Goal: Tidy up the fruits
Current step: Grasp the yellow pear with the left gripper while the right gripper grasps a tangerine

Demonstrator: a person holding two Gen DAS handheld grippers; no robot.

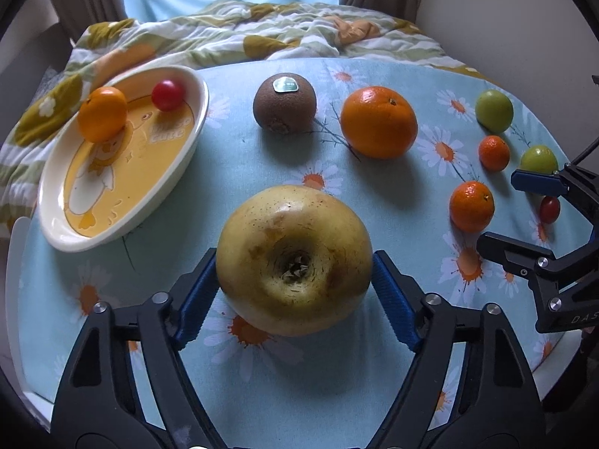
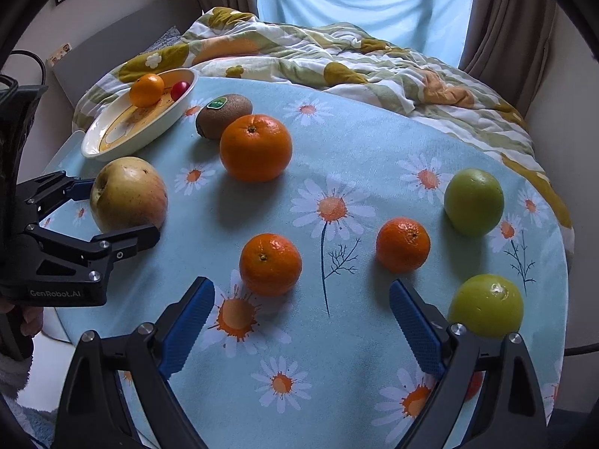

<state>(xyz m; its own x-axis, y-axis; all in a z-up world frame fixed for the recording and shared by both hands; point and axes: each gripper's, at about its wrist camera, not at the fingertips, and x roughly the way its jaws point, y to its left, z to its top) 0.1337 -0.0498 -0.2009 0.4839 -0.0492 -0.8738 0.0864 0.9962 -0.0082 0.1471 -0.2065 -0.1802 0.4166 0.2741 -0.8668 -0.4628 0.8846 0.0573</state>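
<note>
A large yellow apple (image 1: 294,262) rests on the daisy tablecloth (image 1: 232,157) between the blue pads of my left gripper (image 1: 295,258), which meet its two sides. In the right wrist view that left gripper (image 2: 122,210) flanks the same apple (image 2: 129,194). My right gripper (image 2: 301,286) stands open low over the cloth, with a mandarin (image 2: 270,263) just beyond its left fingertip and nothing between the pads. An oval duck dish (image 1: 56,224) at the left holds a small orange (image 1: 102,113) and a cherry tomato (image 1: 168,94).
Loose on the cloth are a kiwi (image 1: 284,103), a big orange (image 1: 379,121), a second mandarin (image 2: 403,244), two green fruits (image 2: 473,201) (image 2: 486,305) and a cherry tomato (image 1: 549,209) by the right gripper. A rumpled quilt (image 2: 337,56) lies behind the table.
</note>
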